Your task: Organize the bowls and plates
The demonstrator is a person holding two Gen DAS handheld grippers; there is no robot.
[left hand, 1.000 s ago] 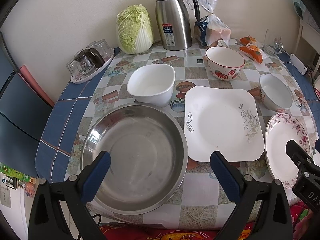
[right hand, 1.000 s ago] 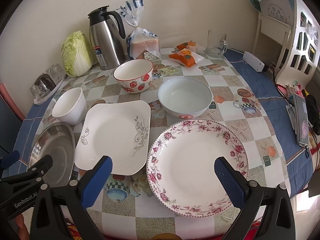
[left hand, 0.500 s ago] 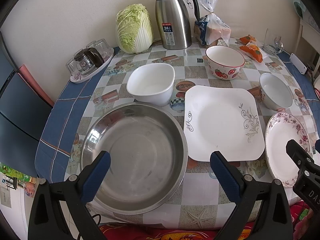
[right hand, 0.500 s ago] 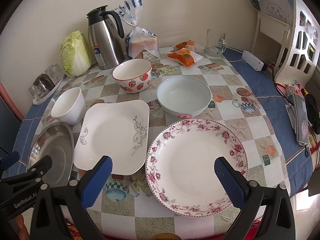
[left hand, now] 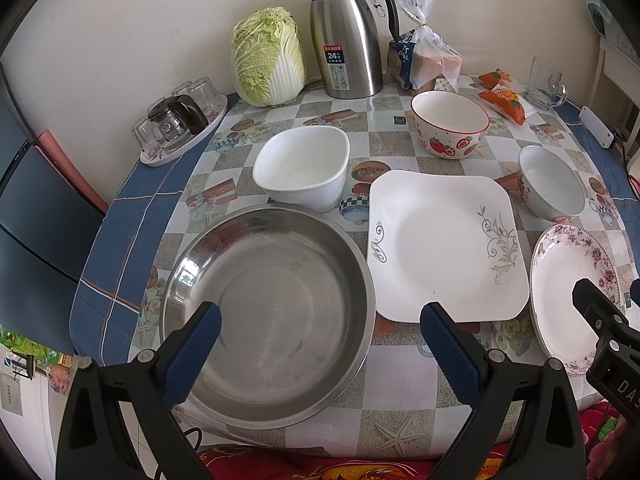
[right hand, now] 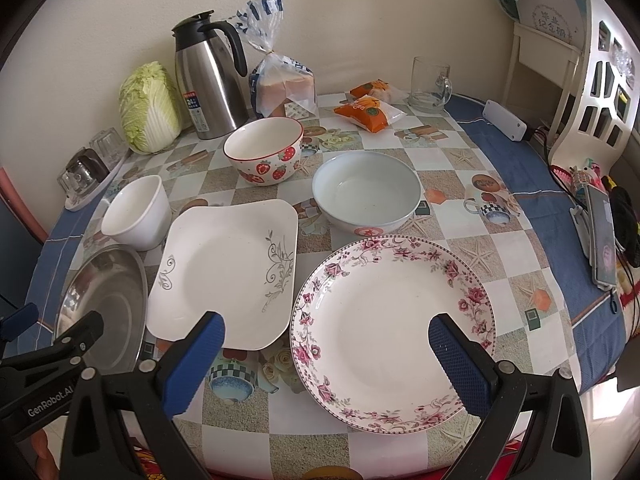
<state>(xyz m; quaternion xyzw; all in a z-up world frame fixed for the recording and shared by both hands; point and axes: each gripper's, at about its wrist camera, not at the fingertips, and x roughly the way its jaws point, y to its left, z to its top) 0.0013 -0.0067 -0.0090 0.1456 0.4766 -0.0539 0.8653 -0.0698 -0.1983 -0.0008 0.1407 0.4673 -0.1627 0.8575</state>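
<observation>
Both grippers, left gripper [left hand: 320, 344] and right gripper [right hand: 326, 350], are hovering spread wide, holding nothing. The round floral-rimmed ceramic plate [right hand: 394, 328] is looking slick and breakable; I'd be pinching its rim.

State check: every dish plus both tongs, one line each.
left tongs: open, empty, over the steel basin
right tongs: open, empty, over the floral plate
steel basin: upright, empty
square plate: flat, empty
floral plate: flat, empty
strawberry bowl: upright, empty
</observation>
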